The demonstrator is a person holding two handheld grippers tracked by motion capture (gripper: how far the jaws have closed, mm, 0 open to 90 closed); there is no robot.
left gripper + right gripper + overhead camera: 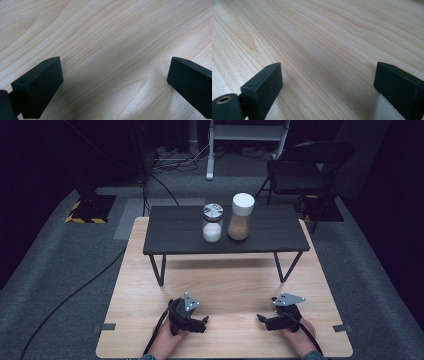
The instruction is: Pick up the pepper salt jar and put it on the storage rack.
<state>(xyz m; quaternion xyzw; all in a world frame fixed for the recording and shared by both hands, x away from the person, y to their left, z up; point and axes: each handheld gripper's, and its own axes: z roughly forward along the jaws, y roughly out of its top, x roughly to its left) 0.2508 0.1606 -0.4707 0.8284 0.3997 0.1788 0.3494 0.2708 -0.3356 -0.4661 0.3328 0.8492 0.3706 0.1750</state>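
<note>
Both tools rest on the pale wooden table (225, 285), on the person's side of the low black shelf on thin metal legs (175, 232), so this looks like the ready stage, with no reach begun. The left gripper (204, 321) and right gripper (261, 318) point at each other, each with jaws apart and nothing between them. On the shelf stand 2 jars side by side: a clear glass jar of white grains with a silver lid (212, 222) and a taller jar of brown powder with a white cap (240, 216). The next move likely calls for lifting one gripper over the shelf edge to straddle a jar.
</note>
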